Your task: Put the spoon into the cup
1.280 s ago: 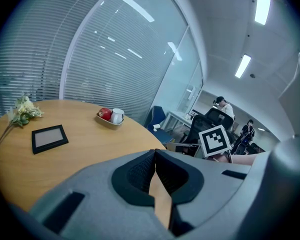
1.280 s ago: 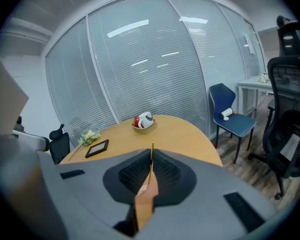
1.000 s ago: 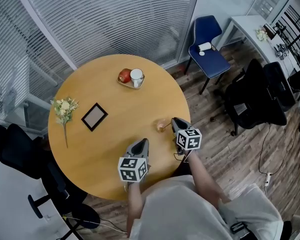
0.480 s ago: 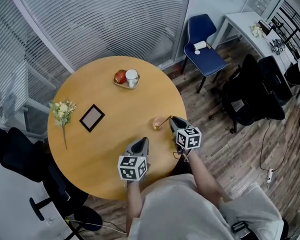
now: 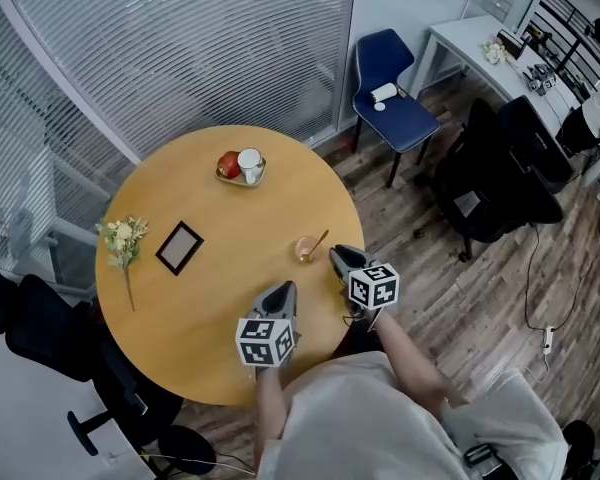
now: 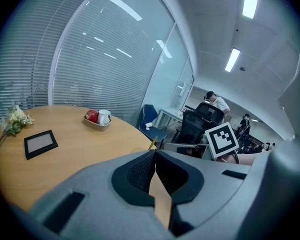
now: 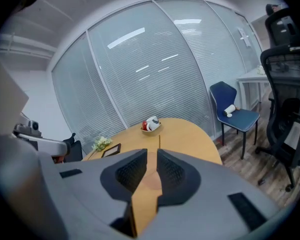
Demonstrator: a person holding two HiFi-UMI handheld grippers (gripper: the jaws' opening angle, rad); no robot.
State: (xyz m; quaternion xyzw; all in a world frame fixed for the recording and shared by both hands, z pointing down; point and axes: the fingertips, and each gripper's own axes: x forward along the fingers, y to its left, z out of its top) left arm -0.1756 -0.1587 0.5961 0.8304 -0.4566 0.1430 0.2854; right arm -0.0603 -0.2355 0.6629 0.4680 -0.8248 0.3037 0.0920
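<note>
On a round counter [image 5: 195, 313], flowers [image 5: 123, 236] lie at 9 o'clock with a picture frame [image 5: 179, 248] just inside them. At 12 o'clock a tray [image 5: 236, 178] holds an apple [image 5: 228, 164] and the white cup [image 5: 250, 160] side by side.

The left tongs [image 5: 283, 287] hover near 5 o'clock, tips pressed together on nothing. The spoon [image 5: 308, 247] lies flat at 3 o'clock, well apart from the cup, its bowl toward the centre and its thin handle angled to 1 o'clock. The right tongs [image 5: 337, 256] sit just beside it at 4 o'clock, parted by only a narrow slot, with nothing gripped.

The spoon looks small, light and stiff, probably slick and low against the wood. Its handle, about midway along, seems the best place to pinch it, with the pads set across it. The cup looks light enough to tip if knocked.
</note>
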